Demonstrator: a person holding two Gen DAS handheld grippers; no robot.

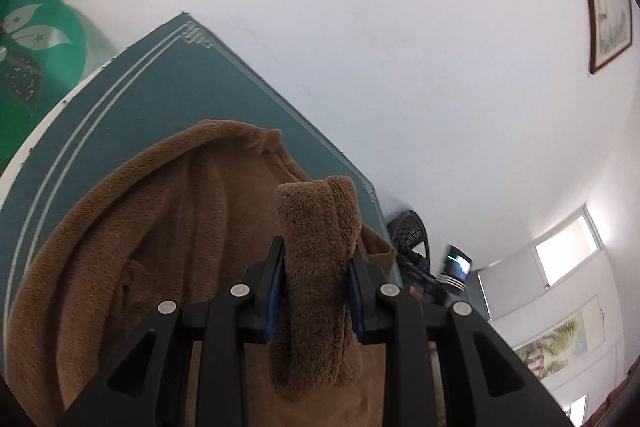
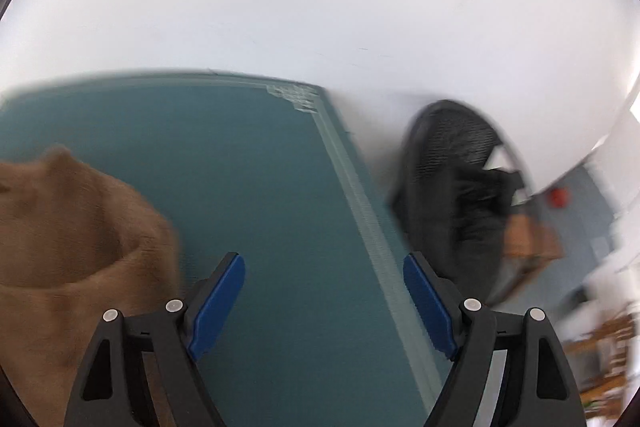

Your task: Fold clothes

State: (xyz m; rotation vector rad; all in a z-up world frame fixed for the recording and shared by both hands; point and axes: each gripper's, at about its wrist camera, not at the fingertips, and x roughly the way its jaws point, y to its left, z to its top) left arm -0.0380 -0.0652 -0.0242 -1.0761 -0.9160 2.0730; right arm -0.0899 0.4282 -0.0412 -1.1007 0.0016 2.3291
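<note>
Early stage; left gripper (image 1: pixel 316 291) jaws pinching a bunched brown fleece garment (image 1: pixel 160 227) fold; right gripper (image 2: pixel 324 301) jaws gaping empty over teal surface (image 2: pixel 260 167); folding mostly remaining.

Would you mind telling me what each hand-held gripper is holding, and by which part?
The left hand-held gripper pinches a bunched fold of the brown fleece garment. The right hand-held gripper holds nothing.

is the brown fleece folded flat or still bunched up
Bunched up: the brown fleece lies in ridges on the teal mat, one thick roll pinched in the left claw.
</note>
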